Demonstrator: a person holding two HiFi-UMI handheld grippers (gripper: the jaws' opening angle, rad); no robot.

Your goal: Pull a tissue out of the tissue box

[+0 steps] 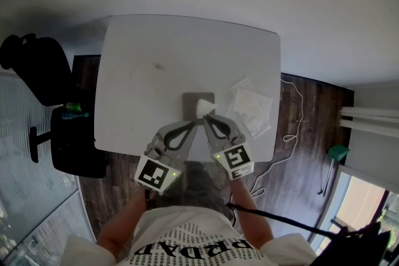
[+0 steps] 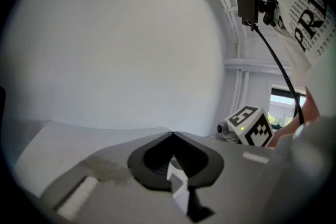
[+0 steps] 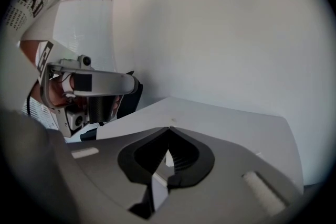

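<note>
A grey tissue box (image 1: 190, 99) lies near the front edge of the white table (image 1: 156, 53), with a white tissue (image 1: 203, 106) sticking up out of its slot. My left gripper (image 1: 196, 122) and right gripper (image 1: 206, 116) lean in from the front, and their tips meet just in front of the tissue. In the left gripper view, the left gripper (image 2: 172, 134) has its jaws together at the tips. The right gripper (image 3: 168, 128) looks the same in its own view. A white sliver shows through the gap behind each pair of tips. No tissue shows beyond either pair.
Several loose crumpled tissues (image 1: 252, 106) lie on the table right of the box. A black office chair (image 1: 47, 81) stands at the table's left. Cables (image 1: 290, 134) trail over the wood floor at the right. The right gripper's marker cube (image 2: 252, 126) shows in the left gripper view.
</note>
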